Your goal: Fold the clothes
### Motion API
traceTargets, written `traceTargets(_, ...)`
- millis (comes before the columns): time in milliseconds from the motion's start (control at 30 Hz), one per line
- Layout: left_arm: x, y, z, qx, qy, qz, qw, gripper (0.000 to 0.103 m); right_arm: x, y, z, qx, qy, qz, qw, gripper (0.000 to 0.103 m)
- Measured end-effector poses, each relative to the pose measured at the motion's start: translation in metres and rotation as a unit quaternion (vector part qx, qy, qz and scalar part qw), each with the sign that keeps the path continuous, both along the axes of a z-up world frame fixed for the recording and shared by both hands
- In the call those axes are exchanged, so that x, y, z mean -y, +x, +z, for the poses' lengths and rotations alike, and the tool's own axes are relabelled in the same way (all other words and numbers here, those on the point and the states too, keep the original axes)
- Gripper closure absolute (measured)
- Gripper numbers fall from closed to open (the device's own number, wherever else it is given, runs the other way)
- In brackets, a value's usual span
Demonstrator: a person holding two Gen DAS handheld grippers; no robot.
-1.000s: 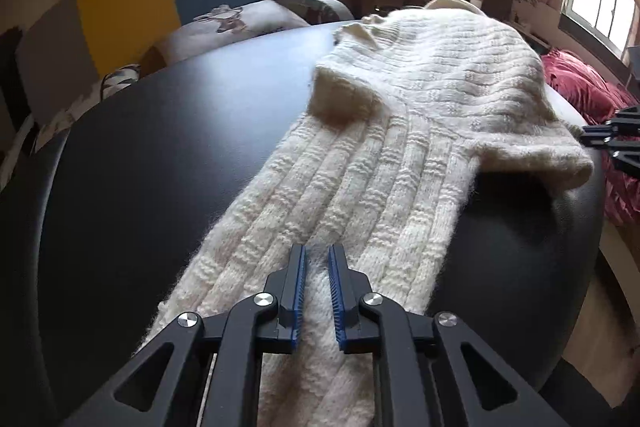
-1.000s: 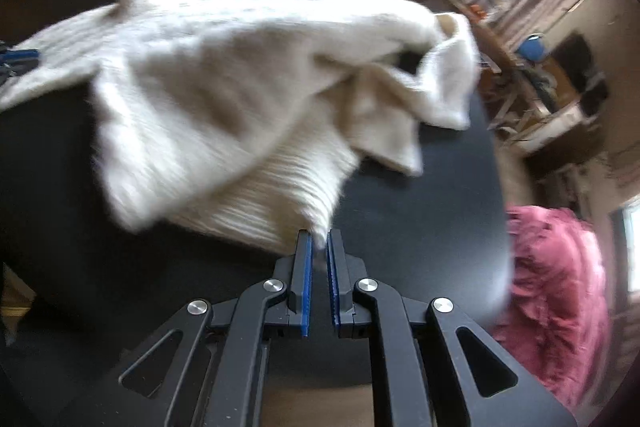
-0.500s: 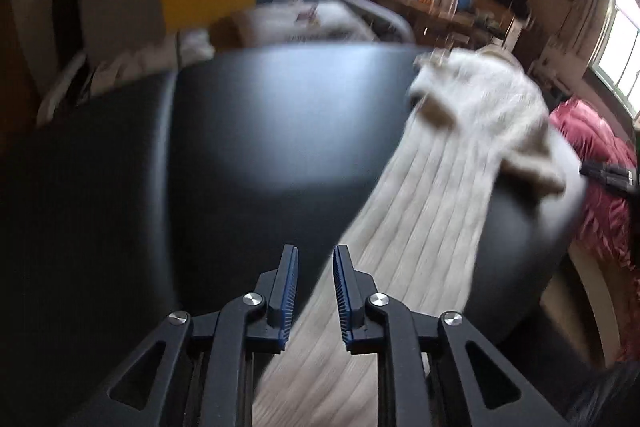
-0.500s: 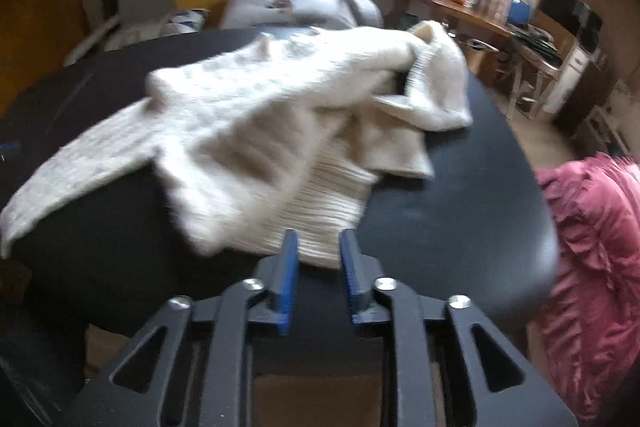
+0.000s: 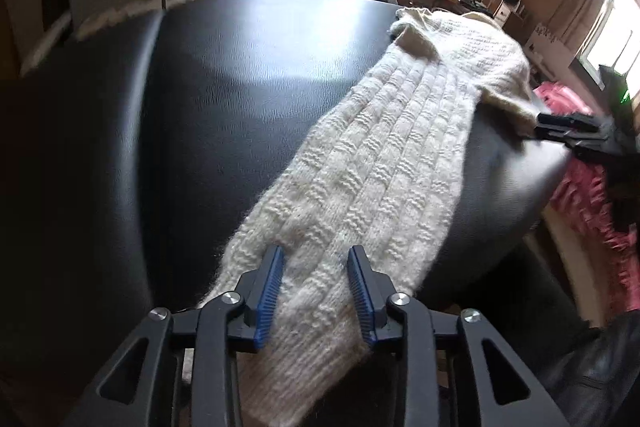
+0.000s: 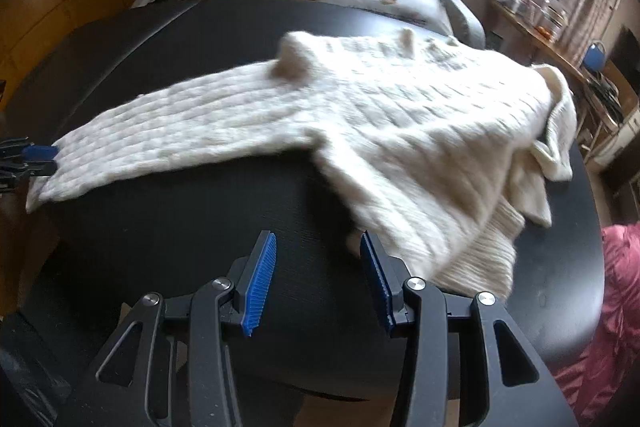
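A cream knitted sweater [image 6: 400, 115] lay spread across the black round table [image 6: 200, 219], one long sleeve [image 5: 360, 187] stretched out toward the table's edge, its cuff hanging past the rim. The left gripper [image 5: 316, 291] stood over that cuff with its jaws opening, the sleeve lying between the blue pads [image 5: 270, 287] but not pinched. The right gripper [image 6: 316, 279] hovered near the sweater's hem, jaws opening too, with only bare tabletop between them. A pink quilt [image 6: 612, 307] lay beyond the table.

Daylight pours through the windows [image 5: 612, 31], glaring off the black table [image 5: 248, 87]. Edges bend and darken; the sweater [image 6: 400, 131] smears with motion blur.
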State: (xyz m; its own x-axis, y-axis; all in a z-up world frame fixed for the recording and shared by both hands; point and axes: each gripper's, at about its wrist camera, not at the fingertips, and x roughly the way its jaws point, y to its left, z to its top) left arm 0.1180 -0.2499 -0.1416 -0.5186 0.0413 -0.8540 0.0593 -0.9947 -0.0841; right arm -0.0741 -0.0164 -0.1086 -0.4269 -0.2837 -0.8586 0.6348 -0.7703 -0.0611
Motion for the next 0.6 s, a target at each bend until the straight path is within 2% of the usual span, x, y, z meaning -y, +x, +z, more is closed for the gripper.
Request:
traceTargets(33,-0.007,0.0,-0.001,-0.01,-0.029,-0.002,0.9995,0.075,0.003,0.001,-0.001,0.002,0.0,0.001,1.0,0.054)
traceTargets(100,-0.01,0.002,-0.001,-0.023,-0.038,0.013,0.9989,0.091,0.01,0.002,-0.003,0.005,0.003,0.003,1.0,0.054)
traceTargets(233,0.012,0.009,0.003,-0.053,0.037,0.09,0.9938,0.1,0.023,-0.001,-0.001,0.003,0.002,0.01,1.0,0.054)
traceTargets(333,0.029,0.023,0.018,-0.105,0.09,0.13,0.9818,0.1,0.035,-0.018,0.014,-0.009,-0.017,0.016,1.0,0.054)
traceTargets(433,0.045,0.035,0.039,-0.171,0.126,0.171,0.9622,0.1,0.044,-0.042,0.025,-0.02,-0.036,0.007,0.999,0.053)
traceTargets(500,0.047,0.036,0.048,-0.192,0.121,0.18,0.9573,0.1,0.051,-0.068,0.025,-0.013,-0.054,-0.009,0.998,0.048)
traceTargets(600,0.047,0.035,0.058,-0.213,0.112,0.182,0.9534,0.1,0.067,-0.098,0.002,0.014,-0.033,-0.024,0.999,0.048)
